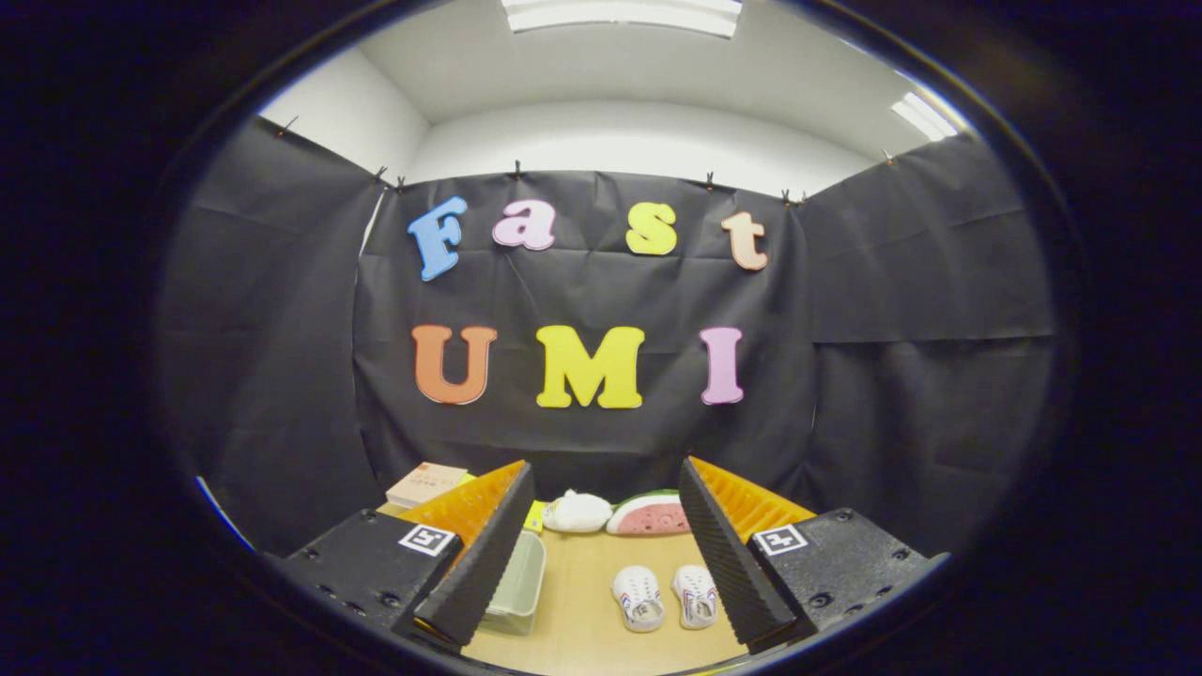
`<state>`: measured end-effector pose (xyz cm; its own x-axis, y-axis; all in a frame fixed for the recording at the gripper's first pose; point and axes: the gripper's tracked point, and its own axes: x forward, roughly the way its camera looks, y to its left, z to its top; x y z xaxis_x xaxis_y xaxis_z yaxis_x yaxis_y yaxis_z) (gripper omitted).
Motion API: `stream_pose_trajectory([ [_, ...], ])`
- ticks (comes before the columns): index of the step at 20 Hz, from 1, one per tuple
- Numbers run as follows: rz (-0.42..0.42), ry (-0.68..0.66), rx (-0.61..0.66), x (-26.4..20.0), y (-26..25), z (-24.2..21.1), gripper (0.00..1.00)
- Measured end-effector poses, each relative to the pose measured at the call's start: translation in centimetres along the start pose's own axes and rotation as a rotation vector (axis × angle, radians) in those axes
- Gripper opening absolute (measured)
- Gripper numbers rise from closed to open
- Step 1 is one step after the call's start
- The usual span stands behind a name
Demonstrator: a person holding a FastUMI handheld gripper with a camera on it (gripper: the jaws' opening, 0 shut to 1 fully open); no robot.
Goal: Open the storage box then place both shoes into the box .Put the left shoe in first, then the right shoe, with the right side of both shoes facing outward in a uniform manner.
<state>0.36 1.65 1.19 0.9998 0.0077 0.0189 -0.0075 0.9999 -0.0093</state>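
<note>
Pale wood-coloured tabletop (582,601) lay under the gripper (601,601), whose two fingers stood wide apart with nothing between them, held well above the surface and apart from every object. Between the fingers, beyond their tips, the two small white shoes (665,596) sat side by side, touching or nearly so, toes pointing toward the gripper as far as I could judge; the left one (639,598) and the right one (696,595) as seen in the scene looked alike, and I could not tell which was the left shoe and which the right of the pair. To the left, just beside and partly behind the left finger, stood the translucent storage box (516,582); whether its lid was on I could not make out, since the finger hid much of it. Farther back near the black cloth wall rested a white pouch-like thing (577,512), a watermelon-slice toy (650,514), and a tan cardboard carton (427,483) off to the far left. By my reckoning the task had hardly begun: neither shoe was in the box, and nothing was gripped. What remained seemed to be everything: opening the box, then carrying over the left shoe, then the right, each turned the same way.
</note>
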Motion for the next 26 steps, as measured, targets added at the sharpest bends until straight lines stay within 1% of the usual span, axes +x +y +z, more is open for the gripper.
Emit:
stream_pose_trajectory([
  [2,-0.029,0.038,-0.014,0.9,-0.9,-1.1,1.00],
  [4,-0.026,0.091,-0.038,2.2,-1.3,-2.7,1.00],
  [6,-0.019,0.174,-0.050,3.9,-2.0,-5.1,1.00],
  [10,0.093,0.385,0.000,8.7,-1.9,-11.2,1.00],
  [12,0.161,0.495,0.038,11.6,-1.7,-14.0,1.00],
  [14,0.232,0.579,0.130,14.3,-1.3,-16.0,1.00],
  [18,0.381,0.650,0.292,19.0,0.1,-18.6,1.00],
  [19,0.425,0.661,0.335,20.1,0.5,-19.2,1.00],
  [20,0.485,0.676,0.383,21.1,1.2,-19.6,0.99],
  [24,0.692,0.774,0.529,23.8,4.0,-21.7,1.00],
  [26,0.762,0.830,0.578,24.7,5.1,-23.5,1.00],
])
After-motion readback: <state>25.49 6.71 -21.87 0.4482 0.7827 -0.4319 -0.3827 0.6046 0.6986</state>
